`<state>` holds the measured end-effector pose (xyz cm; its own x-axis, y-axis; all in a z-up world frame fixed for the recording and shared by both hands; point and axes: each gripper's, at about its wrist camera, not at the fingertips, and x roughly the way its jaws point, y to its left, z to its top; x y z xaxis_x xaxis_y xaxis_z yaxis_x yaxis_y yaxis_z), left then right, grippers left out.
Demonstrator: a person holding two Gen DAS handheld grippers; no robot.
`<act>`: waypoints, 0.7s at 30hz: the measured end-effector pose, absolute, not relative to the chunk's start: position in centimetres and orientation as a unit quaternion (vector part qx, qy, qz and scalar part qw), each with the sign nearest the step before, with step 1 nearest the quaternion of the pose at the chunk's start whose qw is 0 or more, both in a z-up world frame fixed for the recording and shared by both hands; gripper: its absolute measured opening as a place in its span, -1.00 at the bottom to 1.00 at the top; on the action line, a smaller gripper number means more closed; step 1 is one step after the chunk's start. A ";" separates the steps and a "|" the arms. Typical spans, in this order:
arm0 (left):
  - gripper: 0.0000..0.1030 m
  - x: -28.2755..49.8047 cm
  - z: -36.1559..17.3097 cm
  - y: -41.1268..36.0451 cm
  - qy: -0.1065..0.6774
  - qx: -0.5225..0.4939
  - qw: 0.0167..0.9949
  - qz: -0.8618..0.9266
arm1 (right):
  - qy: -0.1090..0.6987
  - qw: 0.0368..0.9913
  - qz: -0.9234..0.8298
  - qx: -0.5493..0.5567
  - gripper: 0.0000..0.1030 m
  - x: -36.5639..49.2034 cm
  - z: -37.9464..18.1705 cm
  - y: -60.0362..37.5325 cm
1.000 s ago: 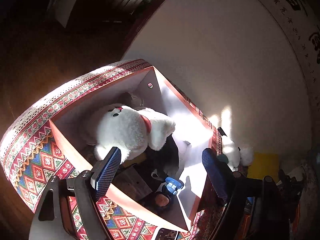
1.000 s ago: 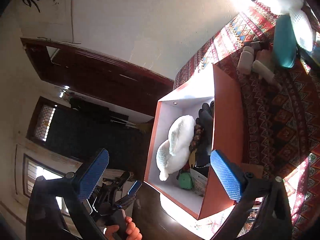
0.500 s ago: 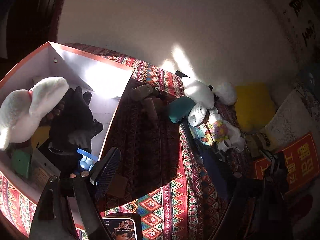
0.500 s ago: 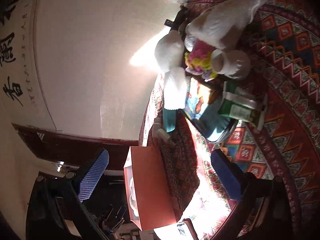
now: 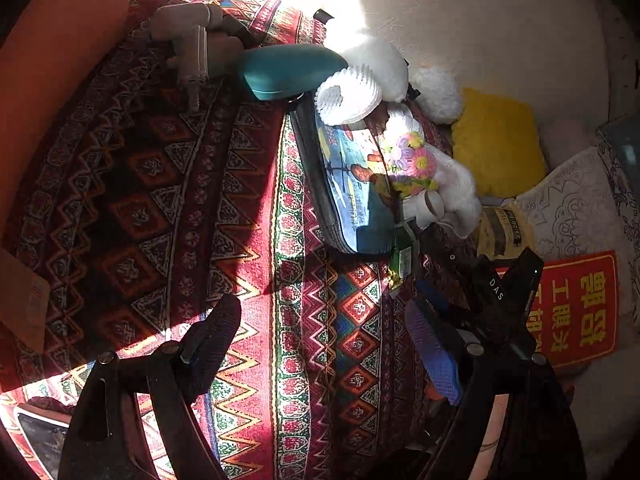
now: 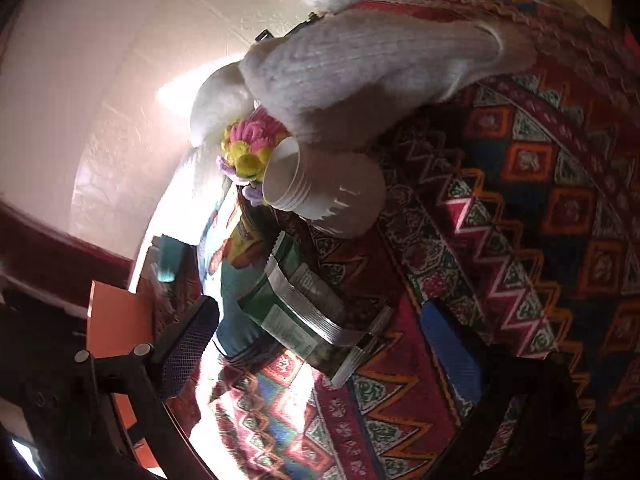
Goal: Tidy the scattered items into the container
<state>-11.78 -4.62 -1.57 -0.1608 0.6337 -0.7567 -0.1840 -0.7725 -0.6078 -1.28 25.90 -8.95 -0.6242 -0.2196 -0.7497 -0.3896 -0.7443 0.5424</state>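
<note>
1. Two tools, both with jaws spread wide and holding nothing: my left tool (image 5: 324,344) over the patterned cloth (image 5: 240,240) of the table, my right tool (image 6: 320,344) lower, close to the clutter.
2. Scattered items lie in a cluster on the cloth: a green foil packet (image 6: 304,316) just ahead of my right tool, a white cup (image 6: 320,196) on its side beyond it, a pale knitted sock (image 6: 368,76), a bunch of crocheted flowers (image 6: 250,148), a picture-printed case (image 5: 352,184), a teal case (image 5: 288,70) and a grey massage gun (image 5: 196,48).
3. Container: the orange box (image 5: 60,60), at the far left edge of the left view, well apart from the cluster.
4. Step in hand, as I judge it: reaching for the packet. The packet lies tilted against the printed case, so I should straddle one raised edge, close firmly on the foil, and lift clear of the cup.
5. Pose: my right tool points obliquely down at the packet; my left tool hangs higher, angled across the table, free to take the cup or flowers.
</note>
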 end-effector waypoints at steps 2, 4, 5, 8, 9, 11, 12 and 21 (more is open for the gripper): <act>0.63 -11.3 -2.1 -4.0 -0.183 -0.592 0.276 0.735 | 0.329 0.049 0.832 -0.444 0.85 -2.4 -9.4 25.8; 0.63 -10.7 -2.6 -3.5 -0.178 -0.599 0.273 0.732 | 0.322 0.048 0.834 -0.446 0.81 -3.2 -9.7 26.1; 0.63 -10.4 -2.8 -3.4 -0.176 -0.601 0.273 0.730 | 0.323 0.047 0.835 -0.444 0.80 -3.3 -9.6 26.3; 0.63 -9.2 -3.4 -2.5 -0.166 -0.607 0.272 0.728 | 0.337 0.030 0.833 -0.438 0.80 -3.4 -9.3 26.5; 0.63 -8.7 -3.5 -2.2 -0.163 -0.609 0.273 0.727 | 0.344 0.014 0.831 -0.437 0.80 -3.4 -9.2 26.4; 0.63 -8.0 -3.7 -1.4 -0.157 -0.612 0.281 0.722 | 0.347 -0.010 0.830 -0.437 0.85 -3.5 -9.0 26.0; 0.63 -7.6 -3.7 -1.0 -0.152 -0.613 0.285 0.721 | 0.338 -0.017 0.833 -0.438 0.86 -3.6 -8.8 25.7; 0.63 -5.2 -3.8 1.6 -0.110 -0.617 0.304 0.718 | 0.289 -0.031 0.836 -0.466 -0.17 -4.3 -8.7 24.7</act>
<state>-5.22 1.58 -3.76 -0.0546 0.5720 -0.8184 -0.3017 -0.7908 -0.5326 -4.31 24.71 -8.71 -0.5638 -0.3214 -0.7608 -0.2166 -0.8314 0.5117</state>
